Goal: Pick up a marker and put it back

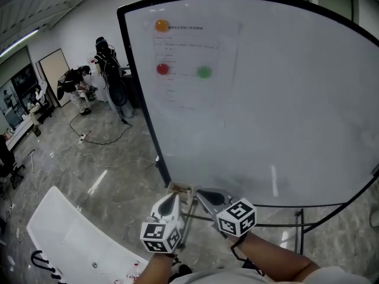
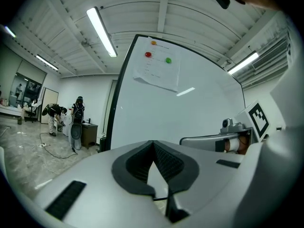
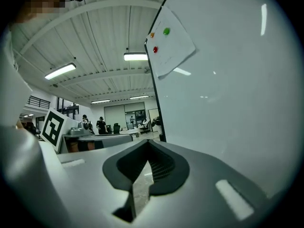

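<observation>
The left gripper point(image 1: 173, 197) and right gripper point(image 1: 202, 195) point side by side at the lower edge of a whiteboard point(image 1: 266, 99), both jaws clenched on nothing. The marker cannot be made out; a small pale holder point(image 1: 181, 189) sits just ahead of the jaws. A sheet point(image 1: 189, 58) hangs high on the board.

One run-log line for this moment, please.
left gripper: shut, empty | right gripper: shut, empty | position: both low, near whiteboard bottom edge | marker: none in view
</observation>
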Action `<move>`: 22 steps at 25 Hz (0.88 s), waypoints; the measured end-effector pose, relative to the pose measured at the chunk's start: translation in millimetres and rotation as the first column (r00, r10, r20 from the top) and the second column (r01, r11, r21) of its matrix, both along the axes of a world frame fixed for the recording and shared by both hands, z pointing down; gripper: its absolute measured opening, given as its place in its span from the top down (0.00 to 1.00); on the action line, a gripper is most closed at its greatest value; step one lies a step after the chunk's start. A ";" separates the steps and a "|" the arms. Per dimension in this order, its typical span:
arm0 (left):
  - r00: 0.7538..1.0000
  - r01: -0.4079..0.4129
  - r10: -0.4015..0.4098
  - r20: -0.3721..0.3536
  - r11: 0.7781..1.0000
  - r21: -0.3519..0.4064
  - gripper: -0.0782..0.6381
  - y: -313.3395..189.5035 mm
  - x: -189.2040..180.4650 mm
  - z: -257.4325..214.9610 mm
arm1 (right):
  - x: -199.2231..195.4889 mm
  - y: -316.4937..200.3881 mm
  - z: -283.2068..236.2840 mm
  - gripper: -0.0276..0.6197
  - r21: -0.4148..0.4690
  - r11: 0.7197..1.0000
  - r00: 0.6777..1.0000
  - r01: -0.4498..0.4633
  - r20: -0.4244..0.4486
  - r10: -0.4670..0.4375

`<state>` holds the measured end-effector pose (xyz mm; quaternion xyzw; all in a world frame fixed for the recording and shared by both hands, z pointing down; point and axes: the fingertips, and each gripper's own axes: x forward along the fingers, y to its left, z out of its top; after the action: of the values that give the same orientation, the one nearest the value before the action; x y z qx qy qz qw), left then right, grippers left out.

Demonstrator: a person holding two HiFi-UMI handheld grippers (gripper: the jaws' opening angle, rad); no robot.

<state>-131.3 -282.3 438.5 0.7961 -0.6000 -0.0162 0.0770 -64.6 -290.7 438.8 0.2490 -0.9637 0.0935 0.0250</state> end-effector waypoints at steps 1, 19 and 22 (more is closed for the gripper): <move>1.000 0.001 -0.001 -0.001 1.000 0.007 0.89 2.3 4.5 -3.1 | 2.4 4.2 -3.3 0.95 0.003 1.000 1.000 0.006 0.003 -0.006; 1.000 0.021 -0.022 0.006 0.998 0.060 0.89 37.0 29.1 -31.1 | 24.0 41.2 -35.1 0.95 0.051 0.998 0.999 0.032 0.042 -0.034; 1.000 0.019 -0.018 -0.007 0.998 0.062 0.89 38.1 30.7 -33.6 | 25.2 42.3 -35.8 0.95 0.047 0.998 0.998 0.032 0.047 -0.034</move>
<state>-100.6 -244.2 404.9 0.7925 -0.6063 -0.0381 0.0541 -39.5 -248.4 403.0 0.2313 -0.9698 0.0767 -0.0024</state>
